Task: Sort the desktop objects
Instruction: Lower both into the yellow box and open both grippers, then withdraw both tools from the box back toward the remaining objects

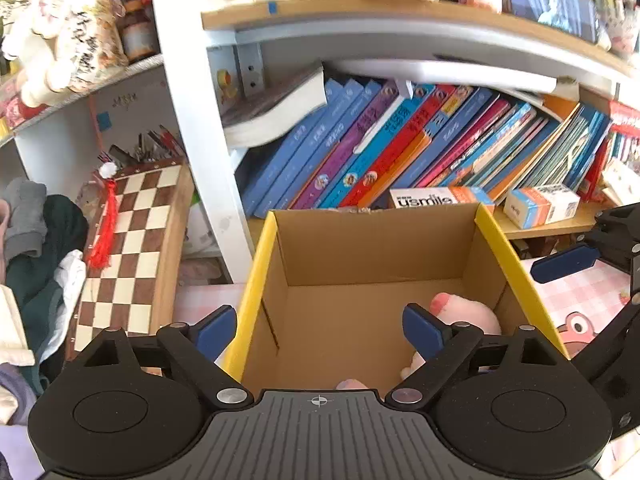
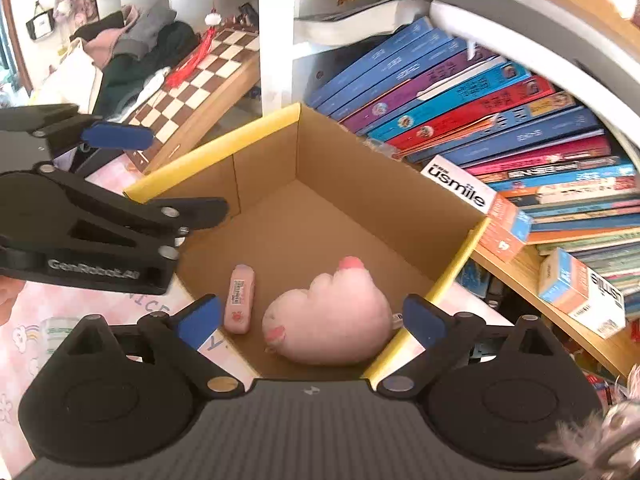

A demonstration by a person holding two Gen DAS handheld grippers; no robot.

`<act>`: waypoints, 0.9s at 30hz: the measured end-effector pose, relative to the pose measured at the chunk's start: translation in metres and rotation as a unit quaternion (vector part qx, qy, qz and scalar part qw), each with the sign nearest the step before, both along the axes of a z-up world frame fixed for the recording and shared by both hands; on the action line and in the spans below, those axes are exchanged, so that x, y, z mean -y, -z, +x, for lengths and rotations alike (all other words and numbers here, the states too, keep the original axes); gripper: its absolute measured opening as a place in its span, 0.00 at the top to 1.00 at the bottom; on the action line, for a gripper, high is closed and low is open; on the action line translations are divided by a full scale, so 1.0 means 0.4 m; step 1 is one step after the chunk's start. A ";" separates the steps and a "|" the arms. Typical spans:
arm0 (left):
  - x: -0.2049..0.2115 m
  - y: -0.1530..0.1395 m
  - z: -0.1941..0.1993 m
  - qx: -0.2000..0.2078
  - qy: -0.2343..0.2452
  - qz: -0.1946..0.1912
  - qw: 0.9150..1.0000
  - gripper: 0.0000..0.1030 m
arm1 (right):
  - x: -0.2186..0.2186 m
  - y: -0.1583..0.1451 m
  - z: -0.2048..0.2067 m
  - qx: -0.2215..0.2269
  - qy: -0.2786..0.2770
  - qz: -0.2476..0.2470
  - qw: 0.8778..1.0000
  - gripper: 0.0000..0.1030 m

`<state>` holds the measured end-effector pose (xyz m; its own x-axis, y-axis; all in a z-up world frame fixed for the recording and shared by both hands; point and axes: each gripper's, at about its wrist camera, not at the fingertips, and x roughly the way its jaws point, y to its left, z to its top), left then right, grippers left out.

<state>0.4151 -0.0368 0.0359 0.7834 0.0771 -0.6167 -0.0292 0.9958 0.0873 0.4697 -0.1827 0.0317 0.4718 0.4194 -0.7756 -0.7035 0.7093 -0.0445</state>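
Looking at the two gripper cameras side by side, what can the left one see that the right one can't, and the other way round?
Only the left wrist view shows the top wooden shelf with the cream stuffed animal.

Only the right wrist view shows the small pink wrapped bar lying on the box floor beside the toy, plus the whole plush.

Both show the yellow-edged cardboard box, the pink plush toy inside it, the slanting row of colourful books, the brown and cream chessboard, and both grippers open and empty: left gripper, right gripper.
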 end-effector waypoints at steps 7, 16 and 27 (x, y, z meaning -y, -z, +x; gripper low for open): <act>-0.029 -0.048 -0.087 0.029 0.002 -0.009 1.000 0.08 | 0.031 -0.034 -0.066 0.016 0.037 0.006 0.999 0.03; -0.043 -0.093 -0.209 0.057 0.034 -0.003 0.998 0.07 | 0.071 -0.065 -0.167 0.026 0.092 0.028 0.995 0.03; -0.061 -0.094 -0.328 0.057 0.063 0.014 0.996 0.03 | 0.098 -0.083 -0.311 0.035 0.150 0.046 0.987 0.02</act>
